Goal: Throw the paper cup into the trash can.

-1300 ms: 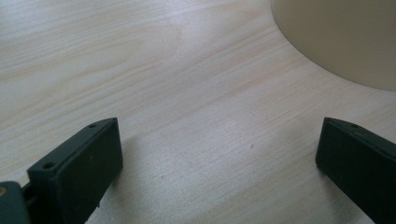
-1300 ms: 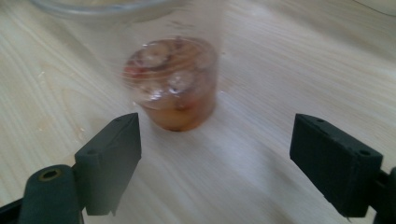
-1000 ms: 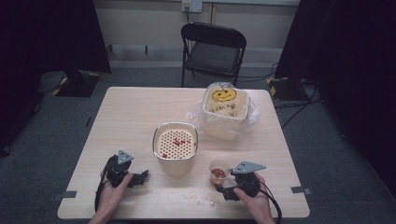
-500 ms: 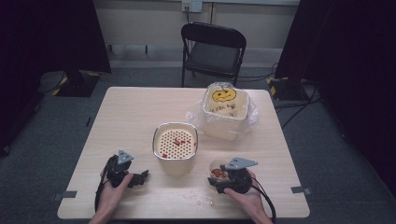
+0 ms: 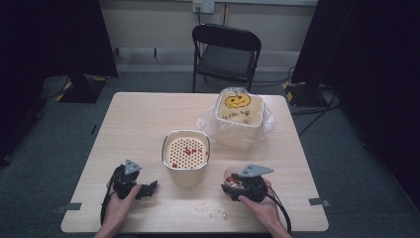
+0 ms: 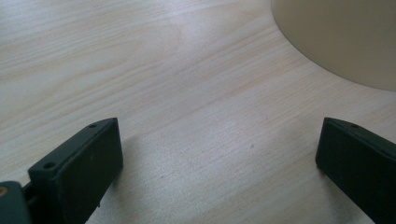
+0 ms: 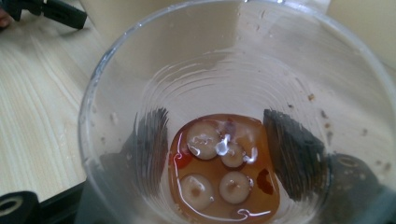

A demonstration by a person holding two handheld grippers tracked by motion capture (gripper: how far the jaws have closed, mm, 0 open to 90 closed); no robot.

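Droplets lie scattered on the near edge of the wooden bench, between the two hands. Left claw, held in the person's left hand, rests low over the bench with its jaws spread wide and nothing between them; in the left gripper view bare wood grain shows between the two black jaws, and the beige wall of a container curves in at upper right. Right claw, held in the right hand, pinches a clear plastic cup; in the right gripper view the jaws show as dark shapes through both sides of the cup wall. The cup holds a shallow pool of amber liquid with several pale round pieces and a few red bits.

Beyond the hands, near the bench's centre, stands a beige container topped by a perforated strainer insert carrying a few red bits. Farther back and to the right sits a tub wrapped in clear plastic, its yellow lid bearing a drawn face. Behind the bench stands a black folding chair on grey carpet.
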